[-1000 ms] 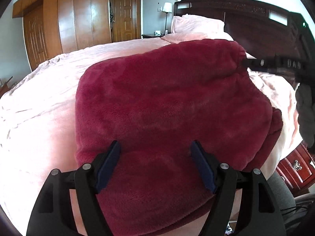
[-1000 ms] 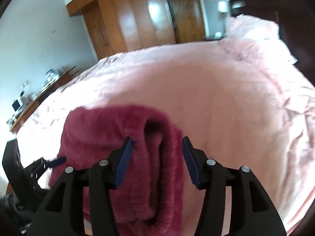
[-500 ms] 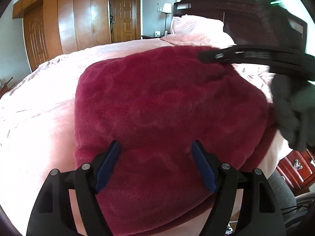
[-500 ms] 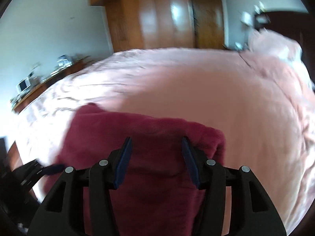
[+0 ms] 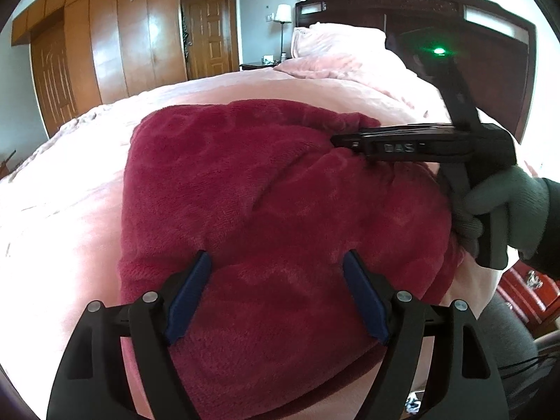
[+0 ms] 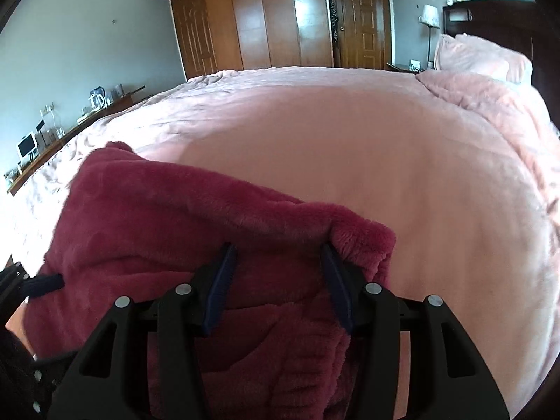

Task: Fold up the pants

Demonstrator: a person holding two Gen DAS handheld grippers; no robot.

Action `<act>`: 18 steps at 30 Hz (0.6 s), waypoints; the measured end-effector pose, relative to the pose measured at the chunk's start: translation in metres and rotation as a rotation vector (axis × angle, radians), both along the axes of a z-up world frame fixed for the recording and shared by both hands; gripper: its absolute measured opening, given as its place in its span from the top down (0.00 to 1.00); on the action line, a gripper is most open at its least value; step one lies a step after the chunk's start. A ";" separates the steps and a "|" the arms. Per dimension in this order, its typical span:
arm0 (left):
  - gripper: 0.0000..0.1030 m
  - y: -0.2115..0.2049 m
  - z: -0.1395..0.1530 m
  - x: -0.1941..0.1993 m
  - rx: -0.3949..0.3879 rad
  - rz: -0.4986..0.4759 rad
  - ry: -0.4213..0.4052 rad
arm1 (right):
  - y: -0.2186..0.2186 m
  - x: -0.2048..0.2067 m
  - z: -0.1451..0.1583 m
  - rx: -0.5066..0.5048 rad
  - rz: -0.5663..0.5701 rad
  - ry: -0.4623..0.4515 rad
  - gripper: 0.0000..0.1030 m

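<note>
The dark red fleece pants (image 5: 266,189) lie folded in a thick bundle on the pink bed (image 5: 70,182). My left gripper (image 5: 276,262) is open, its blue pads resting over the near edge of the bundle. My right gripper (image 6: 276,255) is open over the far right corner of the pants (image 6: 175,231). In the left wrist view the right gripper (image 5: 402,145) lies flat against the bundle's upper right edge, held by a gloved hand (image 5: 504,206).
Pink pillows (image 5: 336,42) and a dark headboard (image 5: 420,10) are at the bed's head. Wooden wardrobes (image 5: 115,42) and a door (image 5: 210,38) stand behind. A red drawer unit (image 5: 521,290) is at the right of the bed. A cluttered shelf (image 6: 52,129) runs along the left wall.
The right gripper swung up and over the bundle, then came down flat on its upper right edge. The left gripper stayed still and open.
</note>
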State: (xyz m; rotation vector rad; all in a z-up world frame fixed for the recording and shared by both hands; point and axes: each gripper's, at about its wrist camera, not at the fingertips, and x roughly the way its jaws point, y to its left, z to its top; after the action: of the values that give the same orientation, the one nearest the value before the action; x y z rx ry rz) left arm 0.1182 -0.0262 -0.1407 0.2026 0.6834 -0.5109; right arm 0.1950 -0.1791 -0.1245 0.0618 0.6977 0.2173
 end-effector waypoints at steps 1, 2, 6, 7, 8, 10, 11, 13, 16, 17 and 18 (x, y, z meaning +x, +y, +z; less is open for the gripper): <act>0.25 0.003 0.004 -0.001 -0.008 0.007 0.001 | -0.002 -0.011 0.011 0.005 0.003 -0.013 0.48; 0.25 0.005 0.009 -0.001 -0.016 0.015 -0.001 | -0.003 -0.021 0.020 0.007 0.005 -0.034 0.48; 0.25 0.015 0.024 -0.005 -0.040 0.041 -0.031 | -0.013 -0.060 0.043 -0.030 -0.010 -0.096 0.40; 0.25 0.016 0.025 -0.006 -0.042 0.046 -0.037 | -0.015 -0.067 0.041 -0.049 -0.014 -0.095 0.40; 0.25 0.018 0.026 -0.006 -0.043 0.051 -0.040 | -0.017 -0.071 0.036 -0.062 -0.020 -0.083 0.40; 0.25 0.018 0.023 -0.003 -0.034 0.054 -0.031 | -0.023 -0.072 0.023 -0.069 -0.026 -0.042 0.40; 0.25 0.017 0.019 -0.003 -0.024 0.055 -0.023 | -0.026 -0.070 0.014 -0.067 -0.035 -0.018 0.39; 0.25 0.015 0.006 -0.002 0.007 0.051 -0.003 | -0.030 -0.067 -0.001 -0.059 -0.042 0.009 0.35; 0.24 0.012 -0.004 -0.002 0.044 0.040 -0.024 | -0.032 -0.063 -0.021 -0.038 -0.050 0.034 0.31; 0.24 0.011 -0.005 -0.002 0.044 0.039 -0.024 | -0.033 -0.064 -0.025 -0.024 -0.056 0.041 0.31; 0.24 0.012 -0.004 -0.001 0.040 0.040 -0.020 | -0.033 -0.065 -0.027 -0.022 -0.057 0.040 0.31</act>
State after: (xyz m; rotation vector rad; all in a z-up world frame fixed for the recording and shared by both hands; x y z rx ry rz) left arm 0.1168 -0.0147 -0.1444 0.2312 0.6775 -0.4567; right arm 0.1301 -0.2124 -0.1511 0.0655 0.7374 0.1542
